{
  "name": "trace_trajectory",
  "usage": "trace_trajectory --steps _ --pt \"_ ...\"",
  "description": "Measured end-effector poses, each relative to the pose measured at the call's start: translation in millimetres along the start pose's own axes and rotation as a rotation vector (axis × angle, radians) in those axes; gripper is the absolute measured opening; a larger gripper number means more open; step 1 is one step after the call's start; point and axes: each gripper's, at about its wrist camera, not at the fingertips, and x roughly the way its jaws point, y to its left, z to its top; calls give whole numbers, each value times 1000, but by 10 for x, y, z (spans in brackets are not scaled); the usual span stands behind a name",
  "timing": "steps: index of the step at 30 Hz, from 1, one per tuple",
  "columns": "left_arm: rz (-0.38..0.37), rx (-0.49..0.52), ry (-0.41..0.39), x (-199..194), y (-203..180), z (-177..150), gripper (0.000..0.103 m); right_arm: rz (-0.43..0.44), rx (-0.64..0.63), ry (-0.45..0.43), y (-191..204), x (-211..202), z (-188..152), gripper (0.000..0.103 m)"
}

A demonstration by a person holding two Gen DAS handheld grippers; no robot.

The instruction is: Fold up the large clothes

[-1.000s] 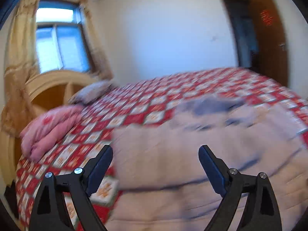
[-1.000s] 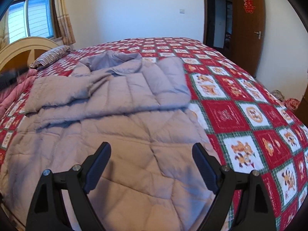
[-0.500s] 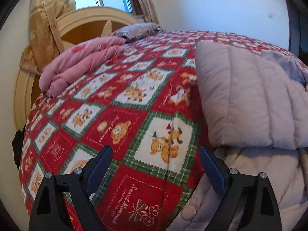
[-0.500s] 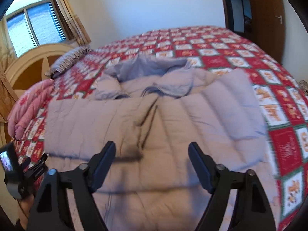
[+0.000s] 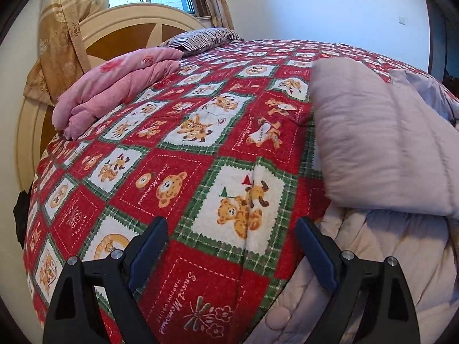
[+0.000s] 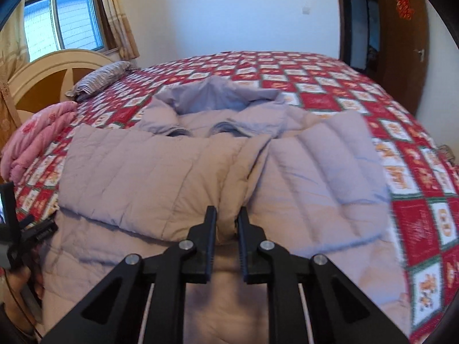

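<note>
We see a pale lilac quilted coat [image 6: 178, 172] lying spread on a bed covered by a red, green and white teddy-bear quilt [image 5: 183, 172], with its hood [image 6: 218, 97] pointing toward the far wall and both sleeves folded in across the chest, the left sleeve [image 6: 137, 172] lying flat and the right sleeve [image 6: 321, 166] angled beside it. Our right tool [image 6: 227, 220] sits low over the middle of the coat, where the two sleeves meet; its jaws are closing and stand only a narrow gap apart, with a raised ridge of the coat's fabric between them, pinched at the tips. Our left tool [image 5: 231, 246] hangs over the bare quilt just beside the coat's near left edge; its jaws are spread wide with nothing between them, and the right-hand finger [image 5: 314, 253] sits close to the coat's hem without our being able to tell whether it touches. In the left wrist view the folded sleeve shows as a thick padded slab at the right, resting on the coat's body. A folded pink blanket [image 5: 114, 86] lies near the cream headboard [image 5: 134, 25], and a striped pillow [image 5: 200, 38] rests behind it under the window [image 6: 61, 25]. At the left edge of the right wrist view we see the hand [image 6: 17, 295] that grips the left tool's handle.
</note>
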Motion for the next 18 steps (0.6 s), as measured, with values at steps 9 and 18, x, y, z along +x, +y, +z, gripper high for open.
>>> trace_trajectory --steps 9,18 --pt "-109 65 11 -302 -22 198 91 -90 33 10 -335 -6 -105 23" --pt "-279 88 -185 -783 -492 1094 91 -95 169 -103 -533 -449 -14 35"
